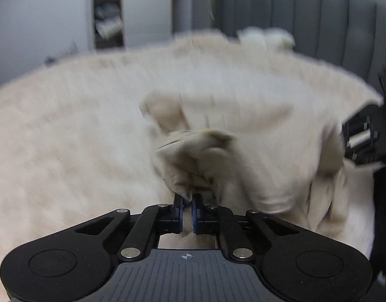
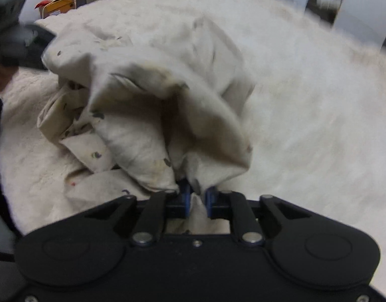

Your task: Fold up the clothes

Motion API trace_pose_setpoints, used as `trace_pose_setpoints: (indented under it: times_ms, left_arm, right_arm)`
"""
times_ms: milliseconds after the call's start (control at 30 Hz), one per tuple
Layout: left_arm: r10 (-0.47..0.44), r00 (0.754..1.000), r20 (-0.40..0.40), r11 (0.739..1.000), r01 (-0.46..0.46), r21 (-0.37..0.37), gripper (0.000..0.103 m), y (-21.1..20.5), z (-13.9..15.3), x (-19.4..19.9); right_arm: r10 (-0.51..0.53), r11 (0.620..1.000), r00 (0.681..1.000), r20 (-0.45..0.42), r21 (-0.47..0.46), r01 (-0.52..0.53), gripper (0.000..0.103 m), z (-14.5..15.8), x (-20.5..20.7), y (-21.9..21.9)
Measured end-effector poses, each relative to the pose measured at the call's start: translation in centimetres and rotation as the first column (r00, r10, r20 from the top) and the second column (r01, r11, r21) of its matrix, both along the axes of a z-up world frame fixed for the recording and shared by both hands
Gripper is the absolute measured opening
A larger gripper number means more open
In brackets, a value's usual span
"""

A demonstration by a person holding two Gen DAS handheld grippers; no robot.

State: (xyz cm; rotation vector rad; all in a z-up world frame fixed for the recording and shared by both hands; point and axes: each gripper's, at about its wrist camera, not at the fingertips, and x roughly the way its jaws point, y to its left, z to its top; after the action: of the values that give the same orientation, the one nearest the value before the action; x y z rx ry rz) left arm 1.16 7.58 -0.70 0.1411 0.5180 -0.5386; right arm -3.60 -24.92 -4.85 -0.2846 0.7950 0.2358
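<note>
A cream garment (image 1: 233, 130) with small dark prints hangs bunched above a fluffy cream bed cover (image 1: 67, 138). My left gripper (image 1: 188, 197) is shut on a bunched edge of the garment. My right gripper (image 2: 198, 192) is shut on another edge of the garment (image 2: 152, 95), which drapes forward in loose folds. The right gripper also shows at the right edge of the left wrist view (image 1: 364, 136). The left gripper shows blurred at the top left of the right wrist view (image 2: 9, 15). Both views are motion-blurred.
A grey padded headboard (image 1: 306, 17) stands behind the bed. A shelf unit (image 1: 108, 12) and white wardrobe doors stand at the back left. A yellow box (image 2: 61, 5) sits beyond the bed cover (image 2: 306, 100). A small white bundle (image 1: 266, 37) lies near the headboard.
</note>
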Motion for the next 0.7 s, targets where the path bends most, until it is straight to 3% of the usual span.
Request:
trace_pose_setpoints:
  times_ms: [67, 167, 400, 567, 633, 700]
  left_arm:
    - [0.028, 0.998, 0.062, 0.998, -0.024, -0.059, 0.005, 1.4, 3.0, -0.9]
    - [0.050, 0.989, 0.141, 0.997, -0.040, -0.072, 0.005, 2.4, 5.9, -2.1]
    - [0.156, 0.924, 0.350, 0.973, -0.084, -0.213, 0.004, 5.2, 14.4, -6.3]
    - [0.253, 0.847, 0.467, 0.942, -0.105, -0.320, 0.004, 6.8, 19.5, -9.4]
    - [0.278, 0.834, 0.477, 0.925, -0.098, -0.367, 0.004, 7.4, 20.6, -9.9]
    - [0.298, 0.833, 0.467, 0.918, -0.116, -0.379, 0.004, 7.7, 21.0, -9.9]
  right_arm:
    - [-0.054, 0.998, 0.987, 0.149, 0.033, 0.049, 0.008, 3.1, -1.4, -0.3]
    - [-0.099, 0.994, 0.952, 0.289, 0.081, 0.079, 0.007, 7.0, -2.8, -0.5]
    - [-0.169, 0.983, 0.823, 0.542, 0.152, 0.102, 0.007, 16.8, -6.3, -0.7]
    - [-0.208, 0.975, 0.724, 0.657, 0.201, 0.098, 0.007, 22.2, -8.7, -2.0]
    - [-0.237, 0.967, 0.688, 0.686, 0.235, 0.100, 0.007, 23.7, -9.3, -2.8]
    - [-0.252, 0.963, 0.683, 0.686, 0.248, 0.106, 0.007, 24.4, -8.4, -4.0]
